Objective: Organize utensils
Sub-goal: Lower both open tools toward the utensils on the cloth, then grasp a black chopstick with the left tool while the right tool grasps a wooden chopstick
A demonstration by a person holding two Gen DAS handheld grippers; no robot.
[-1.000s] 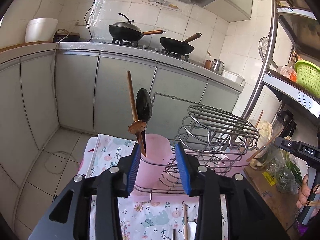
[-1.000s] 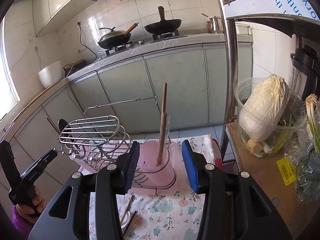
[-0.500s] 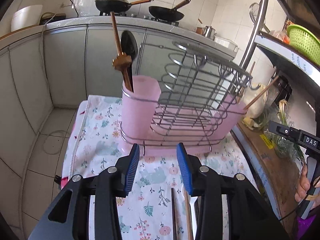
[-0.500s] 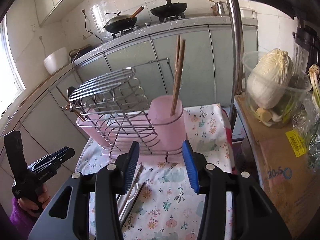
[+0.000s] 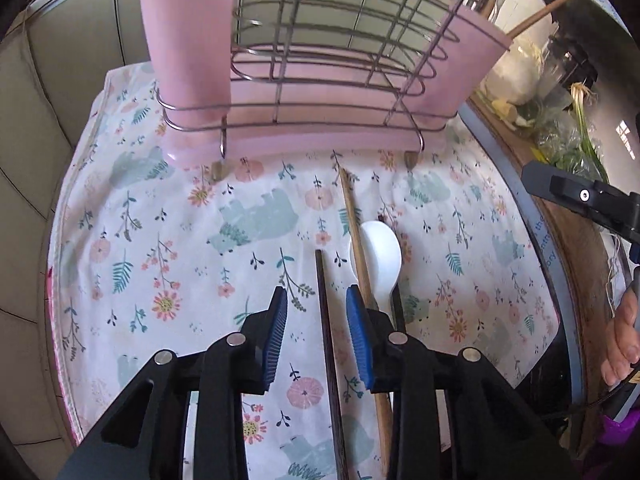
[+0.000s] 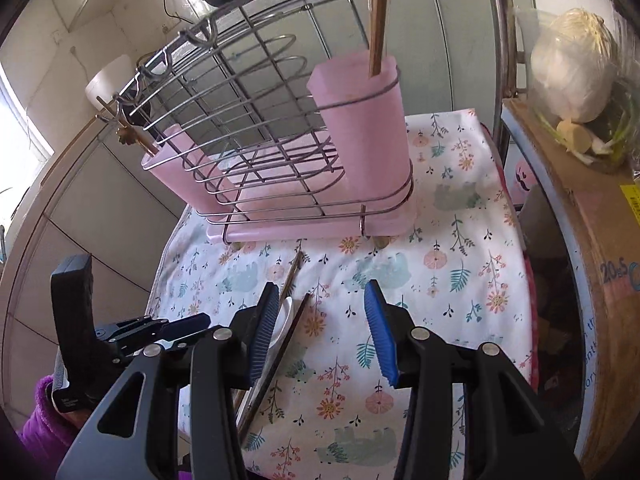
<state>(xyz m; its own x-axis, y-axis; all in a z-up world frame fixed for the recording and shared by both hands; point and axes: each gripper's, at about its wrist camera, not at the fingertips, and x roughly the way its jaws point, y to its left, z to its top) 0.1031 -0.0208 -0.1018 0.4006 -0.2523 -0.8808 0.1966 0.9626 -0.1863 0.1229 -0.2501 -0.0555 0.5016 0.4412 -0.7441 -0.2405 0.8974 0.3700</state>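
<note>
Fingers of the left gripper (image 5: pixel 317 312) have just been narrowing around the dark chopstick (image 5: pixel 325 320), untouched, its length running near-to-far; the right gripper (image 6: pixel 320 316) gapes empty.

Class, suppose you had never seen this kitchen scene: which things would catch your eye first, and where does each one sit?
The pink utensil rack with its wire frame stands at the far side of the flowered cloth, chopsticks upright in one of its cups. Nearer, a white spoon lies on the cloth under a light wooden chopstick. A dark chopstick lies between the blue pads of the left gripper, whose jaws have just been closing but do not touch it.
</note>
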